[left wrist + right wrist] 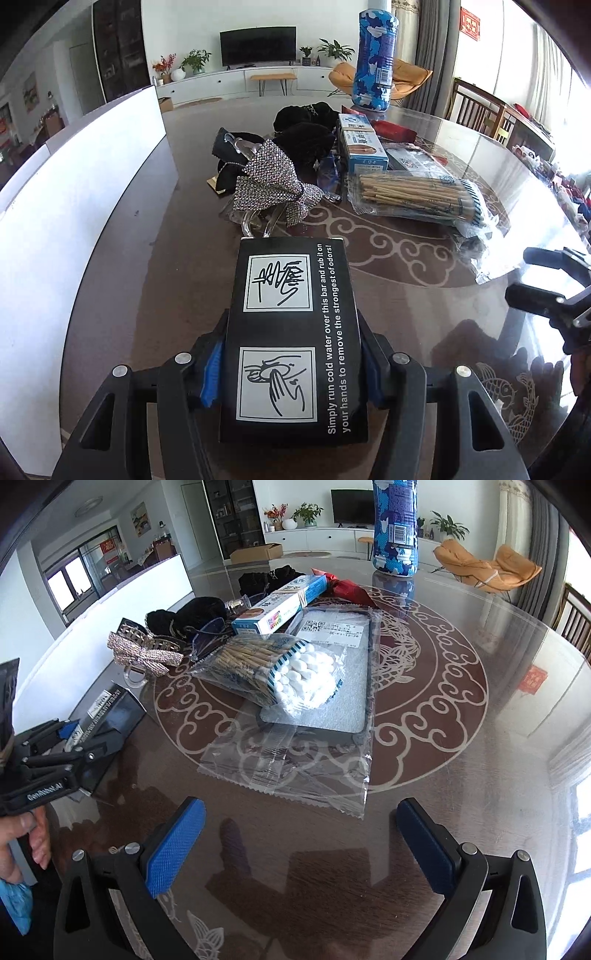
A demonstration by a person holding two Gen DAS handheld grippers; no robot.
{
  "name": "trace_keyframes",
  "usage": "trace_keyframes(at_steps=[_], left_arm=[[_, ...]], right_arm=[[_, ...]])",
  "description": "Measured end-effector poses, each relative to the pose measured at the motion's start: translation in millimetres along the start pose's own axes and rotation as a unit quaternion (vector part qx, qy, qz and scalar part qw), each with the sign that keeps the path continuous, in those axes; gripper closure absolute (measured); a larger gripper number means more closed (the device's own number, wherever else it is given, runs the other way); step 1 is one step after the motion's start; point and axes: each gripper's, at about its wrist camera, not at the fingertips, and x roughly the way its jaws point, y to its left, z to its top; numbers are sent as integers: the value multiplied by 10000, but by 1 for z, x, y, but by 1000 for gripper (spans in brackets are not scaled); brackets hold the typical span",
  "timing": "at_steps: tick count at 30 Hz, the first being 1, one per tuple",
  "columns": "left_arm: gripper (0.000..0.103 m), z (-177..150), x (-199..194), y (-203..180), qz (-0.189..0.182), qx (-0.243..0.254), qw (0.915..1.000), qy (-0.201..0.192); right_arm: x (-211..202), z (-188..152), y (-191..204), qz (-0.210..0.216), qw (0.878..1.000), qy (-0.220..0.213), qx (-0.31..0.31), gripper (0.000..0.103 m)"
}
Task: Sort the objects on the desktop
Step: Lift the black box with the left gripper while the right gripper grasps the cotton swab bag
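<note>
The left gripper [293, 354] clamps the black box [293, 332], long axis running forward, while the right gripper [301, 834] gapes empty, probably nearest the swab pack [291, 672] lying ahead.

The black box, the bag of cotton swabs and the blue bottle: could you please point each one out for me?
black box [291, 332], left wrist view, middle of its printed top face.
bag of cotton swabs [310, 679], right wrist view, on the white tips.
blue bottle [375, 62], left wrist view, middle of its body.
</note>
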Motion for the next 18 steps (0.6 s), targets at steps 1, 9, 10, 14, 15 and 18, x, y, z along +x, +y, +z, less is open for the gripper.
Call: trace_keyframes(at_steps=[1, 9, 10, 14, 15, 18], left_arm=[[45, 2, 1, 0, -6, -22, 10000, -9], [45, 2, -1, 7, 64, -135, 9999, 62], [45, 1, -2, 10, 85, -189, 9998, 78], [45, -1, -6, 25, 68, -463, 9988, 134], [45, -1, -6, 28, 25, -532, 9985, 130], [45, -2, -7, 29, -15, -593, 9982, 126]], right_arm=[[-8, 7, 4, -126, 9996, -242, -115, 0], [45, 77, 68, -729, 9517, 378, -2960, 0], [57, 78, 70, -772, 9430, 581, -3184, 0], [71, 82, 66, -220, 9434, 1043, -3139, 9], [71, 84, 65, -29, 9480, 1148, -2970, 26], [63, 79, 67, 118, 9564, 1139, -2688, 54]])
